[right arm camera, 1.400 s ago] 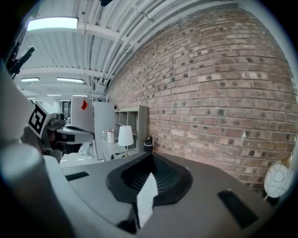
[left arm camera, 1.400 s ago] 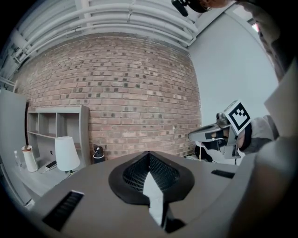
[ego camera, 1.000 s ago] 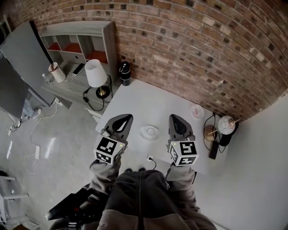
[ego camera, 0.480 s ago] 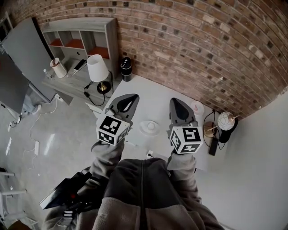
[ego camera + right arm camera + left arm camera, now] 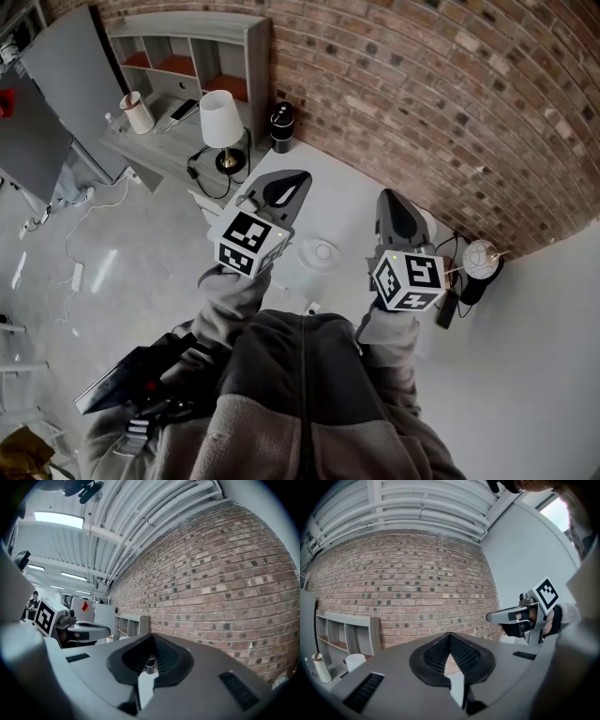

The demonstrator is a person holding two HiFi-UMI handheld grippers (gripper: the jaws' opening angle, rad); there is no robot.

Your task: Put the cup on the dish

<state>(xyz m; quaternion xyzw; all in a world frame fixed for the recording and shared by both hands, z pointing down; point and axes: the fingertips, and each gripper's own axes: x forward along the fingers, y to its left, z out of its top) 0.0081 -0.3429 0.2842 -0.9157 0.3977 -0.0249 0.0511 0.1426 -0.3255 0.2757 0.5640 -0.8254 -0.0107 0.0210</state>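
Note:
A white dish (image 5: 322,254) with a small white cup-like round at its middle lies on the white table (image 5: 345,202), between my two grippers in the head view. My left gripper (image 5: 298,178) is held up left of the dish, shut and empty. My right gripper (image 5: 392,200) hangs to the dish's right, also shut with nothing in it. In the left gripper view the jaws (image 5: 450,637) meet at a tip and point at the brick wall; the right gripper (image 5: 520,616) shows beside them. The right gripper view shows its own closed jaws (image 5: 151,637) and the left gripper (image 5: 77,631).
A white-shaded lamp (image 5: 222,117) and a black cylinder (image 5: 281,127) stand at the table's far left. A grey shelf unit (image 5: 187,56) lies beyond. A round lamp with cables (image 5: 479,258) sits at the right edge. The brick wall (image 5: 450,112) bounds the far side.
Both grippers have risen and moved forward over the table, the left one most. The head view has swung, so the dish sits closer under the grippers. Both jaws stayed shut.

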